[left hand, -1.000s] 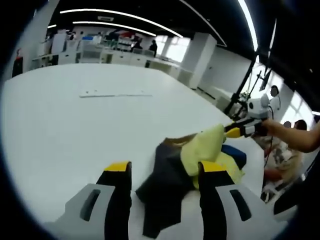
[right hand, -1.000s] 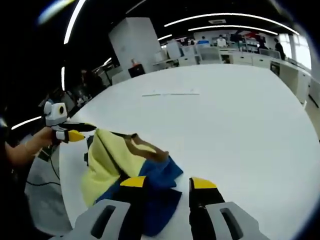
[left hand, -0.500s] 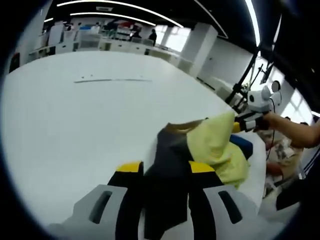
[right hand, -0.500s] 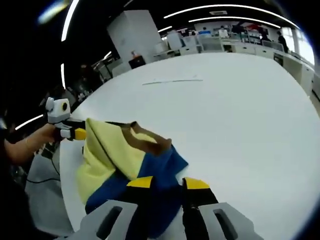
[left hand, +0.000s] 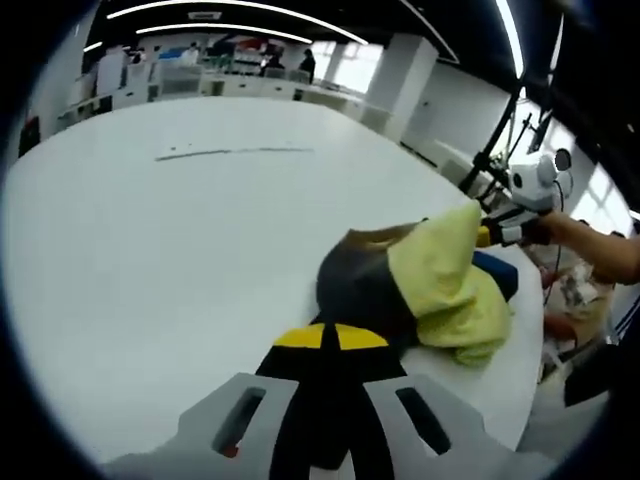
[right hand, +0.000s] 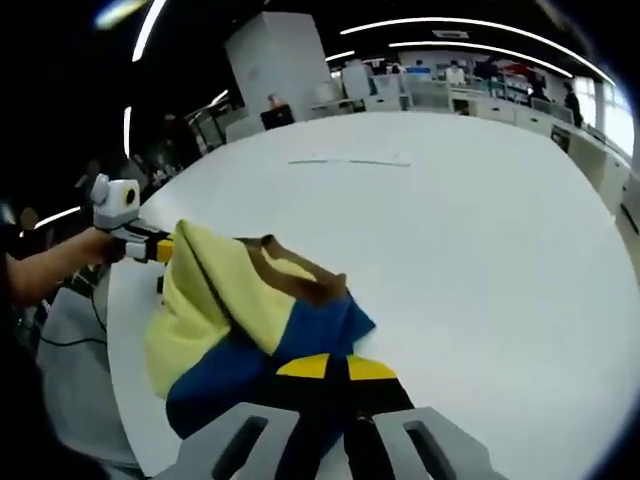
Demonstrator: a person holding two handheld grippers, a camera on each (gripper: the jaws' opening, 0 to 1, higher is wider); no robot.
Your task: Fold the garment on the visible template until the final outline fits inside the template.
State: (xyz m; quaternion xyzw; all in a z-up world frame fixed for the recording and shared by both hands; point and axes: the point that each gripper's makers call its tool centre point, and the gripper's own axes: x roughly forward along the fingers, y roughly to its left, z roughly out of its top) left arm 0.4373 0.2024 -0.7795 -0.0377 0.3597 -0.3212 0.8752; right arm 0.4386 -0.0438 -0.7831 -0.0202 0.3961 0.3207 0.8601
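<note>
A crumpled garment in yellow, dark blue and brown lies near the edge of the white table. My left gripper is shut on its dark cloth at the near side. In the right gripper view the garment shows yellow at the left and blue in front, and my right gripper is shut on the blue cloth. The right gripper, held by a hand, meets the yellow edge in the left gripper view. The left gripper touches the yellow edge in the right gripper view. A thin template line marks the far table.
The template line lies well beyond the garment. The table's rounded edge runs close beside the garment. A stand with dark rods rises past the table edge. Desks and people fill the far room.
Both grippers went from open, astride the cloth, to shut on it. The garment's yellow part has bunched up higher between them.
</note>
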